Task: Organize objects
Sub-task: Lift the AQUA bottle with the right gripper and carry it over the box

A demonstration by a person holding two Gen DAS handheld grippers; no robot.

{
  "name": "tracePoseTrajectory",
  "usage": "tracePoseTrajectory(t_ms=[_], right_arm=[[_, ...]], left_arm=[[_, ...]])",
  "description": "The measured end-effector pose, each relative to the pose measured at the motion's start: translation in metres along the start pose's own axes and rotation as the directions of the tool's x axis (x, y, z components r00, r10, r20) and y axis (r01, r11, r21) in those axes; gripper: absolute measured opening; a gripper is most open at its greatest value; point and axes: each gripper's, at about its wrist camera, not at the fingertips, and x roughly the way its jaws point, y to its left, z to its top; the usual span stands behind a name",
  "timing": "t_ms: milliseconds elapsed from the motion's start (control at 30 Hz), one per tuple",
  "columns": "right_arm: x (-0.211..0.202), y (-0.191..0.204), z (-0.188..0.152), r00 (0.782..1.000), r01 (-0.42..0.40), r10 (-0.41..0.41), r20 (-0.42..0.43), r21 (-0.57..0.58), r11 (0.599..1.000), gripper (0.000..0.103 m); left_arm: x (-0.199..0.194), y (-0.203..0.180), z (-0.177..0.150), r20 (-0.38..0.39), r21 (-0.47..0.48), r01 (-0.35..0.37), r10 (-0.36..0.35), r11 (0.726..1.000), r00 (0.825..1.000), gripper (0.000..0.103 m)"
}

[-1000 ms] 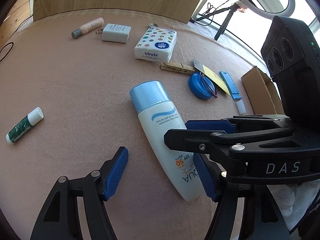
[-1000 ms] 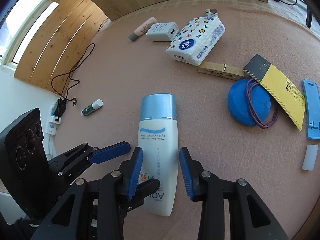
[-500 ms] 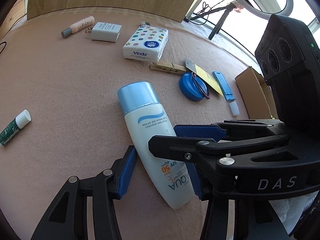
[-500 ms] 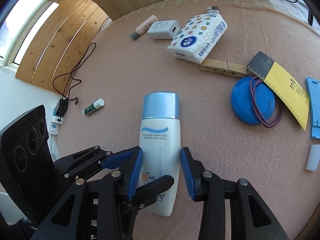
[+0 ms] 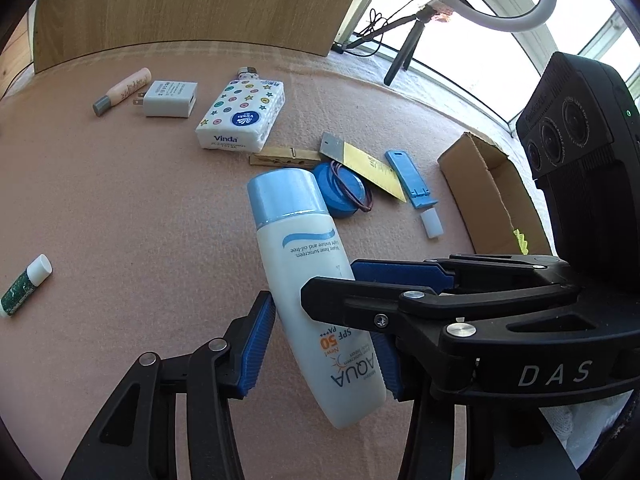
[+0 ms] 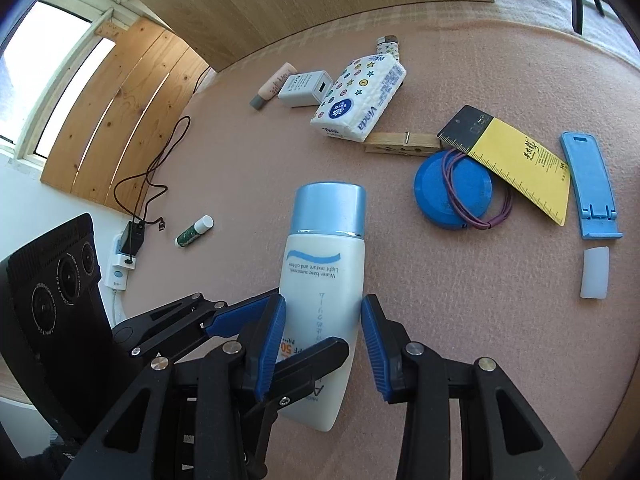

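A white sunscreen bottle with a light blue cap is lifted off the pink felt table, its cap tilted up. Both grippers are shut on its lower half. My left gripper holds it from the sides, and my right gripper grips it crosswise; the bottle fills the middle of the right wrist view. An open cardboard box stands at the right edge of the table, with something yellow-green inside.
On the table lie a Vinda tissue pack, a white charger, a pink tube, a clothespin, a blue round lid, a yellow ruler, a blue stand, a white cap and a green lip balm.
My left gripper has closed on the bottle. Both grippers have raised it off the felt, so the cap tilts upward and the table looks farther away.
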Motion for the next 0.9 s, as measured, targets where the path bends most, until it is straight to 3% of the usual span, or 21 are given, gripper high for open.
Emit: tracePoseTrajectory(t_ms=[267,533,900], right_arm=[[-0.066,-0.02,-0.01,0.991,0.054,-0.058,0.117,0.038,0.998,0.037],[-0.131,-0.058,-0.023,0.968,0.121,-0.142,0.209,0.108,0.987,0.037],[-0.191,-0.121,-0.043,0.935,0.202,-0.25,0.252,0.203,0.958,0.037]], left_arm=[[-0.006,-0.066,0.023,0.037,0.127,0.044,-0.049,0.991,0.998,0.05],[0.009,-0.142,0.04,0.036,0.23,0.111,-0.123,0.967,0.992,0.05],[0.043,-0.237,0.048,-0.011,0.322,0.193,-0.2,0.927,0.98,0.05]])
